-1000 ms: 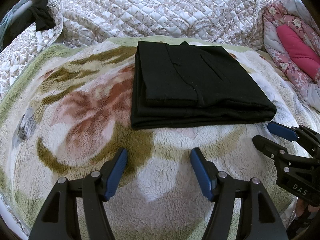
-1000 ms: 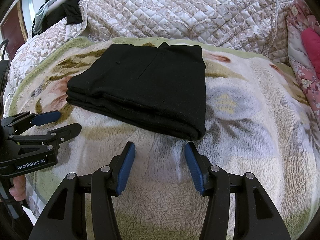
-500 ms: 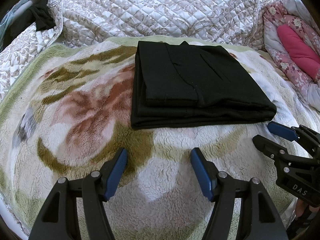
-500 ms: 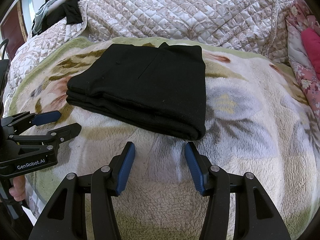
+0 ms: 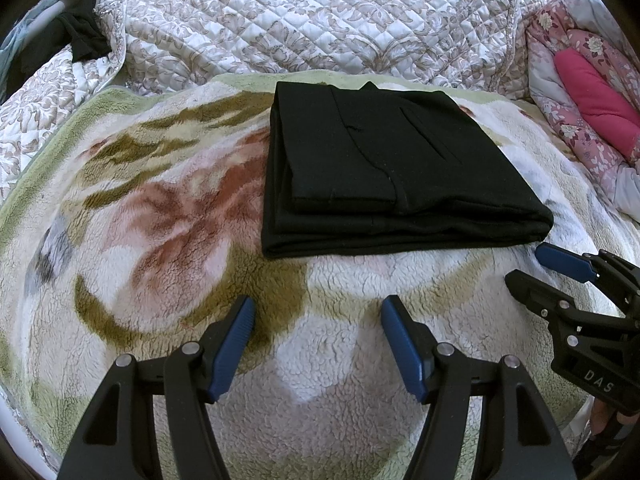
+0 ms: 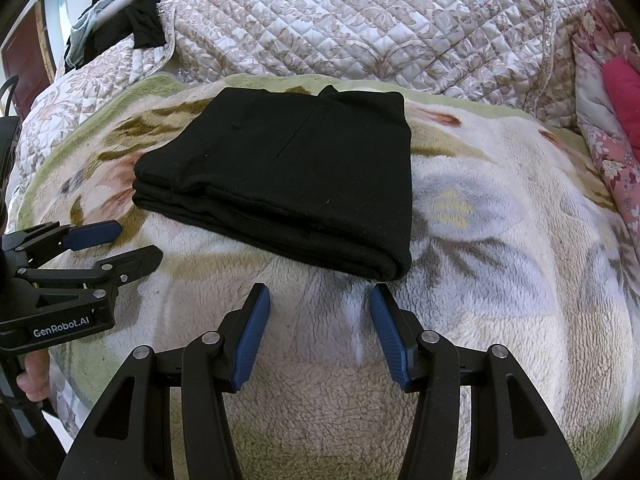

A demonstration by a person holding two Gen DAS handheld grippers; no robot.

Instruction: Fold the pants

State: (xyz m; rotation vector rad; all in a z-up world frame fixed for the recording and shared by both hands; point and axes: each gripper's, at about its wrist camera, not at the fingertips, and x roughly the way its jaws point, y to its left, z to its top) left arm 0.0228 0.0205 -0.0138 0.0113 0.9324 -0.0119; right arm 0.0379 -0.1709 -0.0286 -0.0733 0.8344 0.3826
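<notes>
The black pants [image 5: 384,168] lie folded into a flat, layered rectangle on the fleecy flower-patterned blanket [image 5: 160,240] that covers the bed. They sit ahead of both tongs, touched by neither.

The left tongs [image 5: 316,320] hang low over the blanket with the blue pads spread wide and nothing between them; the near folded edge of the pants lies a little way beyond their tips. The right tongs [image 6: 320,308] are likewise parted, somewhat less widely, and hold nothing; the near right corner of the pants sits just beyond their tips, slightly to the right pad's side.

Each pair of tongs shows in the other's view: the right tongs [image 5: 536,268] enter from the right side of the left wrist view, close to the pants' corner, and the left tongs [image 6: 136,244] enter from the left side of the right wrist view.

Behind the pants, farthest from both tongs, a quilted cover [image 5: 320,20] is heaped up. Off to the right lies pink floral bedding [image 5: 592,96], and at the far left some dark clothing [image 6: 140,24], possibly draped over a rail.
</notes>
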